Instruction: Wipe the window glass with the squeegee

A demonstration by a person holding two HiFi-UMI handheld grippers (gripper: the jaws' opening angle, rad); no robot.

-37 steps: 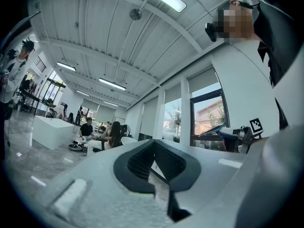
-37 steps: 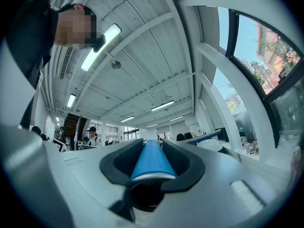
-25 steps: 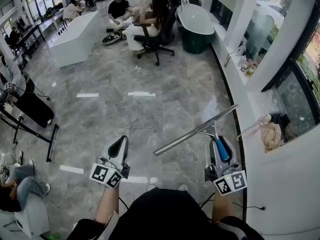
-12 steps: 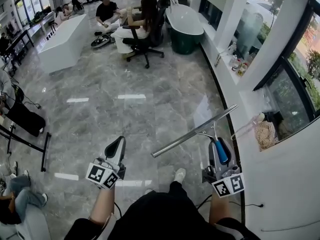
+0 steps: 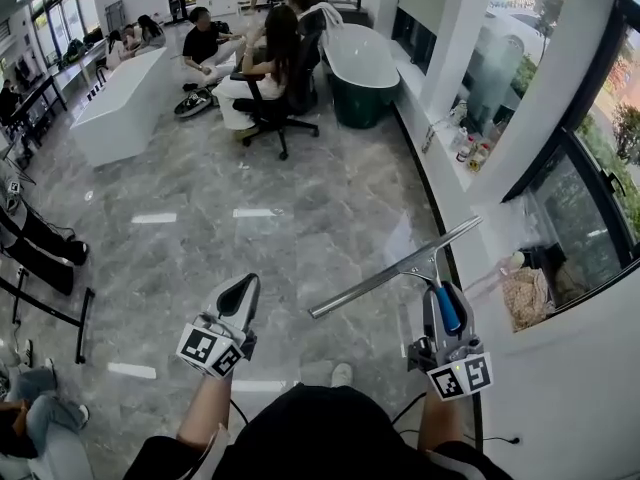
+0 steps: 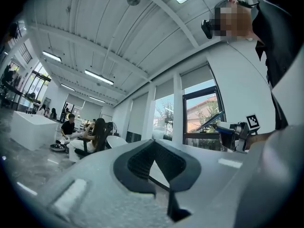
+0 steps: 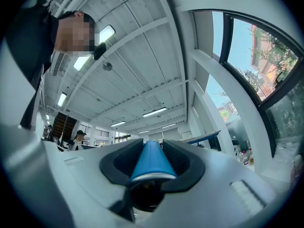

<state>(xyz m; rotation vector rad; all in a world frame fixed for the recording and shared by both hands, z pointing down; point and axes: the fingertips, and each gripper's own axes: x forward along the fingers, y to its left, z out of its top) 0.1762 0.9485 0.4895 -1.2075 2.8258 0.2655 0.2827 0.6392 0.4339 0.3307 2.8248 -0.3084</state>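
As right tongs (image 5: 447, 306) grip squeegee (image 5: 426, 265) (round blue handle) | blade (image 5: 365, 291) metal

**Desk:** What carries the scene?

**Operator:** From my feed, a polished grey marble floor (image 5: 300, 198). On it I see a white counter (image 5: 125, 93), a dark green bathtub (image 5: 362, 63), an office chair (image 5: 268, 128) and, at left, a black stand (image 5: 50, 243).
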